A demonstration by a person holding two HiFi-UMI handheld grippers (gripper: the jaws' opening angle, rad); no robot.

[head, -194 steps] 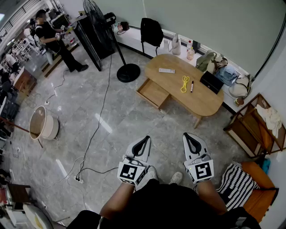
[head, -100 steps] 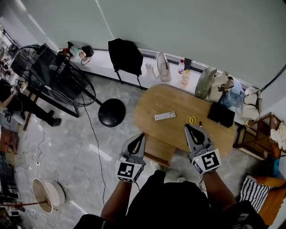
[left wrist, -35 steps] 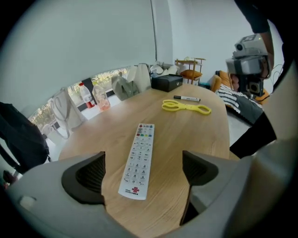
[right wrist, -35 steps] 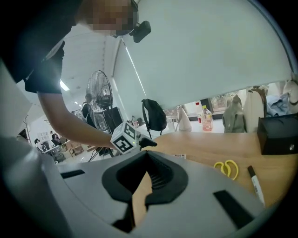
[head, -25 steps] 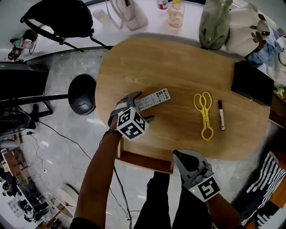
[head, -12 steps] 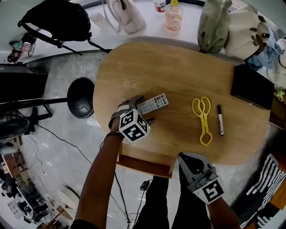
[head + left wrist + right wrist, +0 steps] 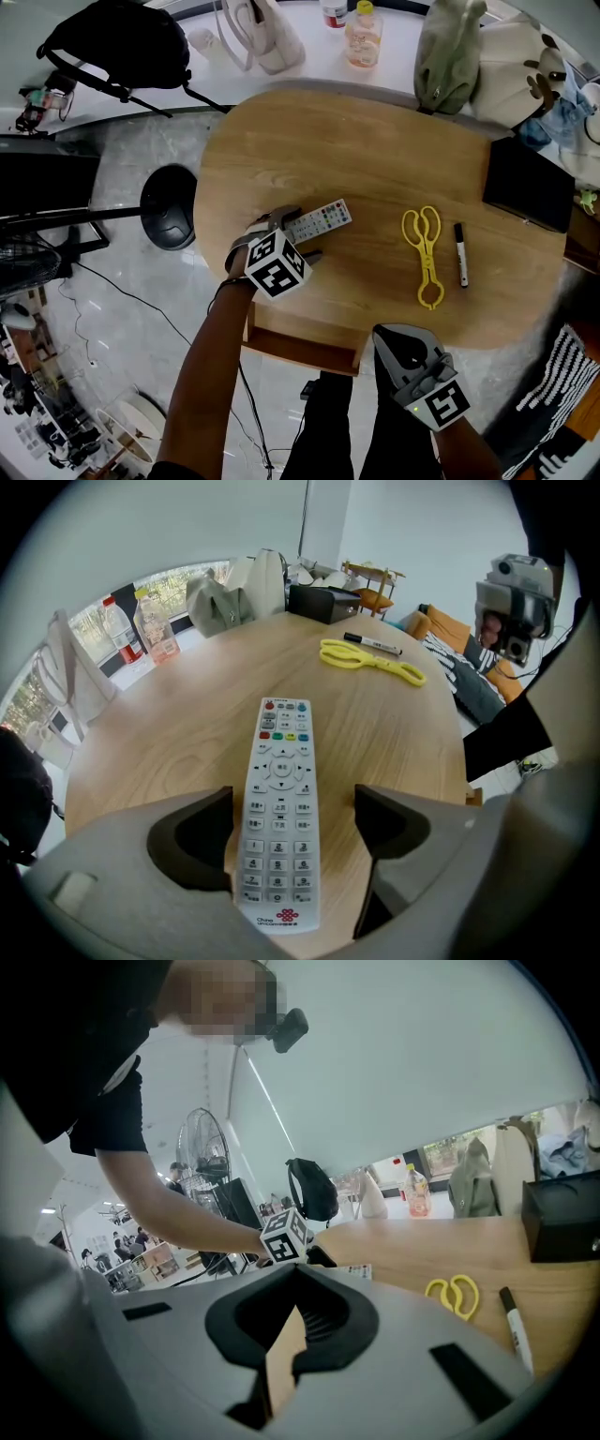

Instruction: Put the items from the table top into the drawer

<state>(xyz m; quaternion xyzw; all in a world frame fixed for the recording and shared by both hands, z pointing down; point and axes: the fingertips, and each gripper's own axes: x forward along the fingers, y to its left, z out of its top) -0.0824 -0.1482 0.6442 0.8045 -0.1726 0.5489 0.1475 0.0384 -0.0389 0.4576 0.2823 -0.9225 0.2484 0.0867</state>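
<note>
- Nearest in, the right gripper (image 7: 386,336) hangs off the worktop's near edge, above the floor, jaws pressed together with nothing between them.
- Just beside it, the drawer (image 7: 302,351) stands pulled out from under the worktop (image 7: 375,150).
- Up on the wood, the left gripper (image 7: 298,234) points steeply down over the remote (image 7: 279,789). Its jaws are spread and have just been closing. The remote's lower end lies flat between them; a strip of wood shows by the right-hand jaw, so there's no pinch yet.
- The remote itself lies at the worktop's left side, keys up, angled away from the gripper.
- Further right, well apart from the remote, lie the yellow scissors (image 7: 422,246), with a black marker (image 7: 460,253) just beside them.
- At the far right corner sits a black box (image 7: 530,183).
- Beyond the worktop, bags and an orange bottle (image 7: 362,37) line the ledge.
</note>
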